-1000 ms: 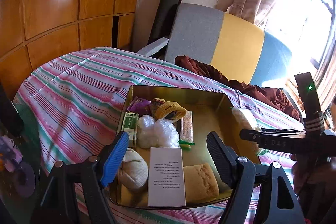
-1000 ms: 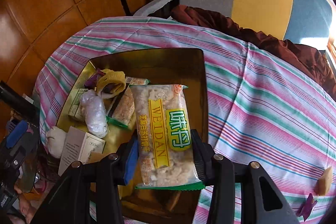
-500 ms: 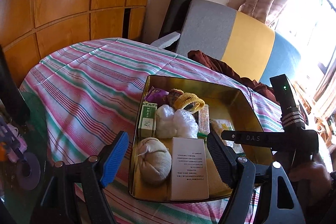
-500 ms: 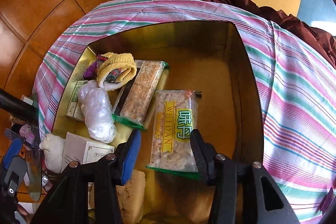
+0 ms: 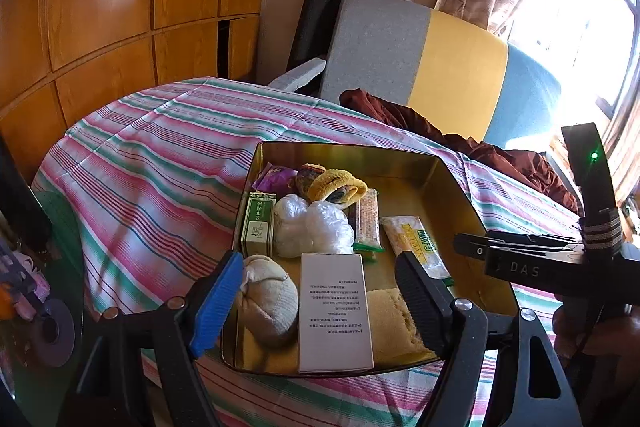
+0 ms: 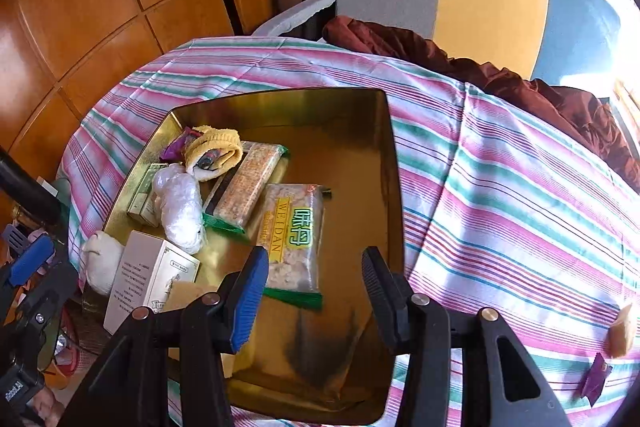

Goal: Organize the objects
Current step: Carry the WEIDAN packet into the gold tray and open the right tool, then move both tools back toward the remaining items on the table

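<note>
Status of the right hand-held gripper (image 6: 314, 265)?

— Jaws stand apart and nothing is pressed between the pads. It hangs tilted down over the near end of the gold tin (image 6: 394, 187).

And the left hand-held gripper (image 5: 319, 261)?

— Wide open and holding nothing. It hovers over the tin's near left corner, with the right tool's black frame crossing in from the right, a hand (image 5: 592, 327) beneath it.

Where is the snack packet (image 6: 294, 235)?

— Flat on the tin's floor, about mid-tin, just beyond the right tool's blue pad, not touching it. Its yellow and green label faces up.

What lies around it?

— Just to its left, a long cereal bar (image 6: 246, 187) in a green-edged wrapper. Farther left, a white plastic bundle (image 6: 180, 207), and beyond that a green box (image 5: 259, 223) against the left wall. At the far left, a yellow cloth (image 6: 216, 147) rolled around something dark. Nearest, a white printed box (image 6: 148, 275), a pale cloth pouch (image 5: 268, 299) to its left and a yellow sponge (image 5: 390, 323) to its right.

And outside the tin?

— It sits on the table under a striped cloth (image 6: 520, 207). On the near right of that cloth lie a tan piece (image 6: 622, 331) and a purple wrapper (image 6: 596, 379), well apart from the tin. A brown garment (image 6: 440, 51) drapes at the far edge.
</note>
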The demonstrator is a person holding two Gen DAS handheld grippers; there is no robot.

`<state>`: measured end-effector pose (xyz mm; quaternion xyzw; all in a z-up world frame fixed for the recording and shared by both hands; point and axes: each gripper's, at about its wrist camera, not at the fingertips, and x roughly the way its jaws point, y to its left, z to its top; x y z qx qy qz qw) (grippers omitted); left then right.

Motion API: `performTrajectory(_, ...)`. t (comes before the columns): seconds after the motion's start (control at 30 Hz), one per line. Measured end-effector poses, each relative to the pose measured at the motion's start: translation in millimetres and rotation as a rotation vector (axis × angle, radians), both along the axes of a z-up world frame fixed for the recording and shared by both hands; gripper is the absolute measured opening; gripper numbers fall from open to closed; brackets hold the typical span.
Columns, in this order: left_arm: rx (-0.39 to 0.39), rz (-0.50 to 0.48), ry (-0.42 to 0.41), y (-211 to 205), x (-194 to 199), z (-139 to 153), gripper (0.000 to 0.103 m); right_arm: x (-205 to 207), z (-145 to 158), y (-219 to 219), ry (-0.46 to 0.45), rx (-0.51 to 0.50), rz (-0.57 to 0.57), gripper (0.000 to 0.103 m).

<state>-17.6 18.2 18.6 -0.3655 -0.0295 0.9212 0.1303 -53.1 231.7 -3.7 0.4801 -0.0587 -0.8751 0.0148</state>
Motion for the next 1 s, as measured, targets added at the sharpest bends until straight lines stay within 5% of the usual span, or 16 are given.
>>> performTrajectory(0.37, -0.028, -0.077, 0.004, 29.2, 9.0, 4.1, 0.079, 49.9, 10.8, 89.3, 0.029, 0.025, -0.172, 0.049)
performTrajectory(0.8, -0.062, -0.235, -0.004, 89.5, 19.0, 7.3, 0.079, 131.2, 24.0, 244.4, 0.044, 0.051, -0.505, 0.050)
performTrajectory(1.0, -0.081, -0.362, -0.017, 138.7, 25.4, 6.2, 0.080, 183.0, 16.7, 322.5, 0.080, -0.016, -0.733, 0.072)
